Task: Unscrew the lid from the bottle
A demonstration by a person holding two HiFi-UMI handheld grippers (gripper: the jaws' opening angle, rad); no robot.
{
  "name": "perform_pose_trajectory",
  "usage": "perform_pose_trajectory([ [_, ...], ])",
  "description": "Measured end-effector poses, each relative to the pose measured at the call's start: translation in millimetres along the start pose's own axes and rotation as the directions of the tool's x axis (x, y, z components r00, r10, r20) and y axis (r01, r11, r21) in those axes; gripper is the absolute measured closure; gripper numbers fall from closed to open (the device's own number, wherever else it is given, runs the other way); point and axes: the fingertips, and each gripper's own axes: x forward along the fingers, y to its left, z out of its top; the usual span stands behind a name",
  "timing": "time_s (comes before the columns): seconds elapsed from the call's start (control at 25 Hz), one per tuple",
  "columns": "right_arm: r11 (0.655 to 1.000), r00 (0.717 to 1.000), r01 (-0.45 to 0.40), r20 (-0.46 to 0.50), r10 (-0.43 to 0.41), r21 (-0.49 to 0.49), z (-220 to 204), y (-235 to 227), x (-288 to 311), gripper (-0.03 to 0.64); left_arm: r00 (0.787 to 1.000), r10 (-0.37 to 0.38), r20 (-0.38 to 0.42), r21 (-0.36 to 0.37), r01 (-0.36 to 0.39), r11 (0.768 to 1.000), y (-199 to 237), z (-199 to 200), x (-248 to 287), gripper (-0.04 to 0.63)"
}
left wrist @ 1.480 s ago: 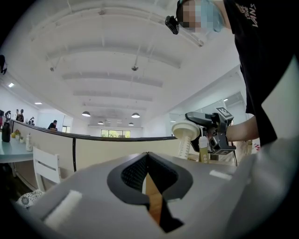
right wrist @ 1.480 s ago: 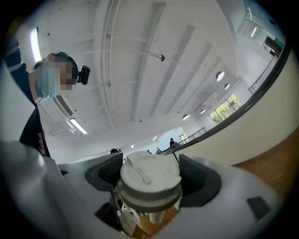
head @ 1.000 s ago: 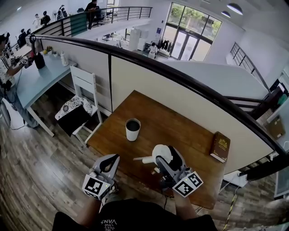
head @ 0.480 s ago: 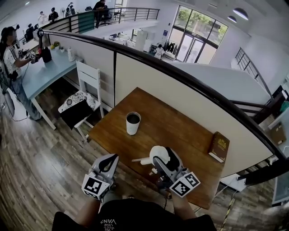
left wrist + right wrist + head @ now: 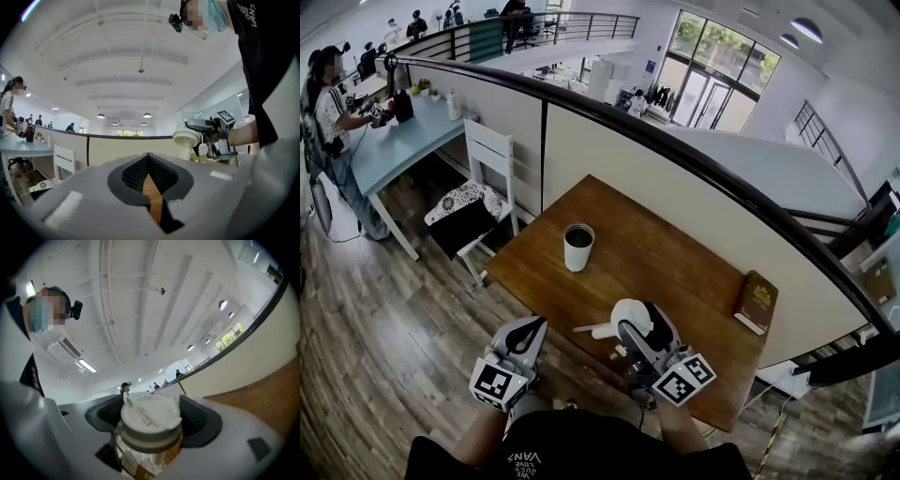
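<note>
We note left gripper (image 5: 149, 174) jaws together, nothing between, off table (image 5: 675, 267) near edge. Right gripper (image 5: 637, 328) clamped on white lid (image 5: 151, 414), over table's near side. Bottle (image 5: 578, 246) upright, open-topped, on table, well apart from lid.

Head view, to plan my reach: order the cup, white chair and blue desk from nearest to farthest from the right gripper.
1. Cup, on the brown table, ahead and left of the right gripper.
2. White chair, on the floor past the table's left edge.
3. Blue desk, far left.
</note>
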Motion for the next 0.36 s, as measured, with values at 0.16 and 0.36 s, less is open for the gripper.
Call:
perform_pose_trajectory([
  [0.16, 1.000, 1.000, 0.005, -0.002, -0.005, 0.003, -1.2, -1.2, -2.5, 0.270, 1.000, -0.002, -0.005, -0.001, 0.002, 1.000, -1.9, -2.0, 0.1, 0.584],
  [0.36, 1.000, 1.000, 0.006, 0.006, -0.006, 0.006, -1.6, -4.2, -4.7, 0.270, 1.000, -0.010, 0.000, 0.005, 0.010, 1.000, -5.3, -5.3, 2.0, 0.584],
])
